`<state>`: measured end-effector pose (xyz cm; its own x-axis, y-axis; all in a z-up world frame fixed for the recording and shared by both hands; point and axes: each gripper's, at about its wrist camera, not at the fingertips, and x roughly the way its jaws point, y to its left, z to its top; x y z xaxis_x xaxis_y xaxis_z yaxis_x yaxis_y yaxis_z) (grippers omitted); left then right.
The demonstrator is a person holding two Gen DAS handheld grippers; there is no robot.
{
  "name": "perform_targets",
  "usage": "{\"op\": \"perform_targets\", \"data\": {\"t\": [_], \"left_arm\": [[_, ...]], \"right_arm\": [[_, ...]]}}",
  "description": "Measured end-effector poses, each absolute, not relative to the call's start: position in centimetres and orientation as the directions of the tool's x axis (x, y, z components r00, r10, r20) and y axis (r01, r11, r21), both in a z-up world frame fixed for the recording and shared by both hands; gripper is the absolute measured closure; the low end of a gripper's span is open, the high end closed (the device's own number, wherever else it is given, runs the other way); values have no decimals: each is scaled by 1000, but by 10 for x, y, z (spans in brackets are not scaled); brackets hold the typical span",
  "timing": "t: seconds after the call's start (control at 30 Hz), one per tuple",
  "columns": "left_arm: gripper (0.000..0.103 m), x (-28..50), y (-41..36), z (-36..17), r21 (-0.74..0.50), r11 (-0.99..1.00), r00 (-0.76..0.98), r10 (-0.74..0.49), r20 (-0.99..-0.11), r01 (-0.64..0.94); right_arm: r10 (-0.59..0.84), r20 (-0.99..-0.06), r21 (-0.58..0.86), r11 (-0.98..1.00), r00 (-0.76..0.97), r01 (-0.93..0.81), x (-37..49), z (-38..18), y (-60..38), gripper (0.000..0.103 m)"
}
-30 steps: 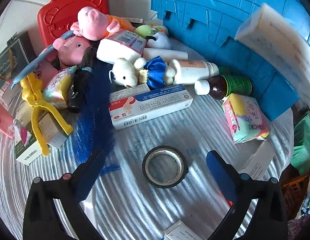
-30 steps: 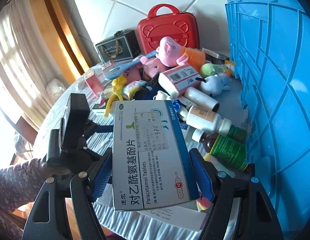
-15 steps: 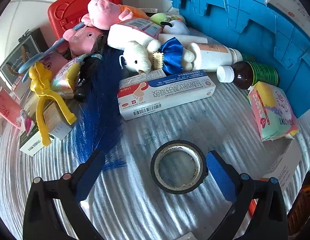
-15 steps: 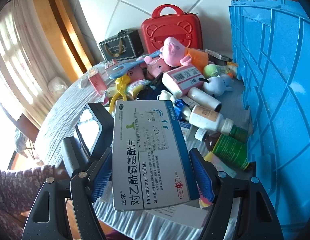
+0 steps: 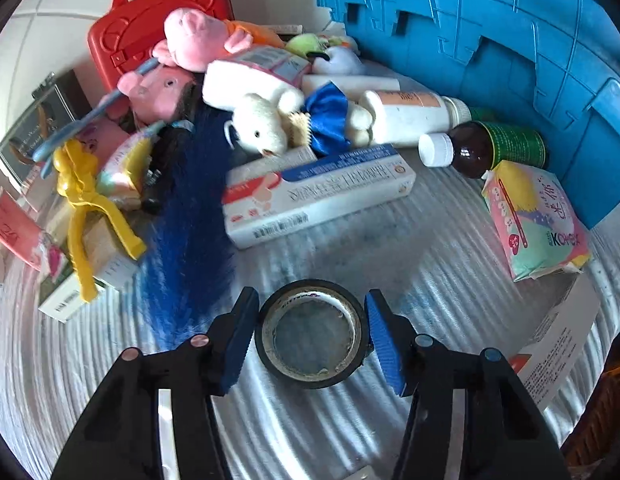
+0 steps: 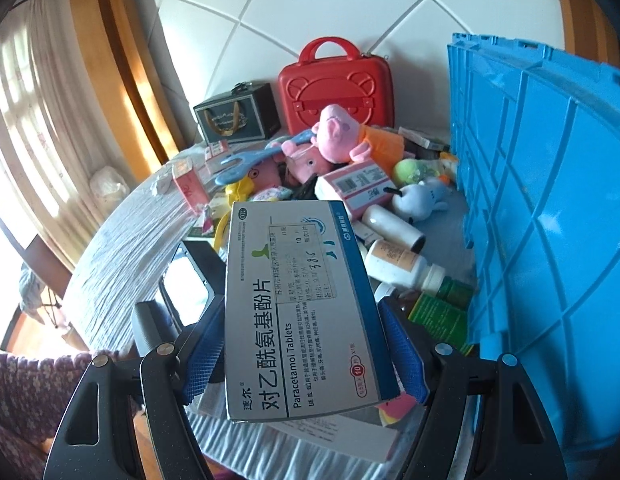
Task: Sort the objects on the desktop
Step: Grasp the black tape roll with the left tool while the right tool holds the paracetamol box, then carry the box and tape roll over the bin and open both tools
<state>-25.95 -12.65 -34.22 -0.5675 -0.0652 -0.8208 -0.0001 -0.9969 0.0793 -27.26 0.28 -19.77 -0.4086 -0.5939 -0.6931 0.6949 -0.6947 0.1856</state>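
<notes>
- The left gripper is low over the table, which is covered in a pale ribbed cloth; its blue-padded fingers sit on either side of a black roll of tape that lies flat on the cloth
- The right pad looks to be touching the roll's outer wall and the left pad is just beside it; I cannot tell whether the roll is truly pinched
- The right gripper is raised above the table's near edge, its blue fingers pinching a white and blue paracetamol tablet box by its long sides, printed face toward the camera
- Beyond the roll lies a long white, red and blue carton, and behind it a white plush bear in a blue dress leans on a white plastic bottle lying on its side
- A brown glass bottle with a white cap and green label lies beside a pastel soft pack, both close to the tall blue plastic crate along the table's right edge
- At the far edge stands a red hard case with a handle, with a pink pig plush toy in front of it
- A yellow plastic clip toy lies toward the left edge on small cartons
</notes>
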Motion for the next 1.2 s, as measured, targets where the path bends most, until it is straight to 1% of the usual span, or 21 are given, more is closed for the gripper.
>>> {"op": "perform_targets", "data": {"t": [0.2,0.27,0.4,0.5,0.57,0.63,0.73,0.83,0.9,0.97,1.07,1.13,1.17,1.2], "left_arm": [[48,-253,-134,-308,172,-985,-631,-124,-766,-15],[48,-250,-136,-290,205,-978,-664,-139,-734,-22],[48,-245,-142,-235,248,-968,-747,-145,-649,-27],[48,-246,-139,-186,290,-957,-809,-145,-569,-32],[48,-248,-129,-153,332,-943,-851,-145,-504,-36],[48,-251,-117,-122,347,-937,-885,-127,-448,-41],[48,-264,-86,-70,346,-936,-930,-70,-360,-63],[48,-287,-43,-28,349,-931,-953,-9,-302,-102],[48,-307,-14,-7,327,-935,-955,41,-292,-140],[48,-331,13,9,299,-938,-952,82,-295,-174],[48,-375,52,23,274,-935,-931,123,-343,-224],[48,-405,75,27,269,-934,-919,123,-375,-235],[44,-412,87,29,260,-936,-915,125,-385,-238],[24,-425,96,31,246,-939,-906,126,-404,-240]], "right_arm": [[-580,-677,168,-722,-454,672,-265,-184,-6,28],[-577,-670,162,-728,-468,666,-262,-177,-11,28],[-580,-632,147,-741,-514,655,-252,-155,-18,28],[-585,-579,139,-758,-569,638,-245,-128,-14,28],[-577,-529,117,-776,-622,620,-239,-105,-6,28],[-565,-471,99,-797,-677,595,-233,-83,8,28],[-509,-384,62,-847,-771,528,-226,-47,39,28],[-408,-312,25,-907,-858,421,-228,-17,83,28],[-343,-291,15,-935,-893,354,-237,-4,112,28],[-287,-292,22,-956,-912,293,-255,8,144,28],[-223,-331,28,-974,-917,226,-291,16,185,28],[-193,-358,30,-980,-913,196,-317,17,207,28],[-184,-380,37,-982,-906,184,-333,17,219,27],[-176,-396,49,-984,-901,170,-348,16,230,27]]}}
